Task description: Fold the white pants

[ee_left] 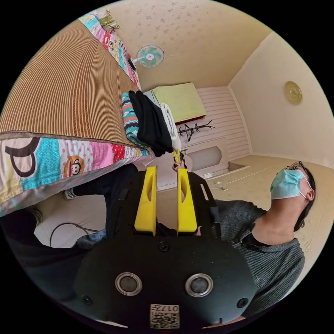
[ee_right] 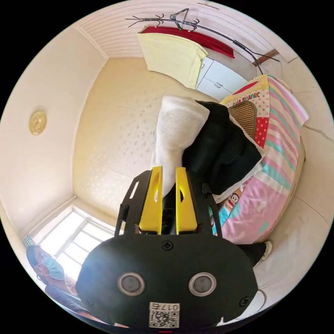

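Note:
The white pants [ee_left: 170, 121] lie folded as the outer layer of a small pile at the bed's edge, against a black garment [ee_left: 151, 121] and a teal patterned one [ee_left: 129, 120]. In the right gripper view the white pants [ee_right: 179, 121] rise thick and ribbed just beyond my right gripper [ee_right: 169, 170]. Its yellow jaws are shut on a fold of the white cloth. The black garment [ee_right: 222, 153] lies right beside it. My left gripper [ee_left: 167, 170] hangs off the bed, open, with nothing between its jaws. Beyond it, the right gripper [ee_left: 177, 157] appears small at the pile's edge.
A woven mat [ee_left: 69, 87] covers the bed over a colourful cartoon quilt [ee_left: 52, 163], also seen in the right gripper view [ee_right: 275, 167]. A person [ee_left: 275, 222] in a mask and grey top stands close by. A wall fan [ee_left: 150, 55] and a coat rack [ee_left: 195, 128] stand farther off.

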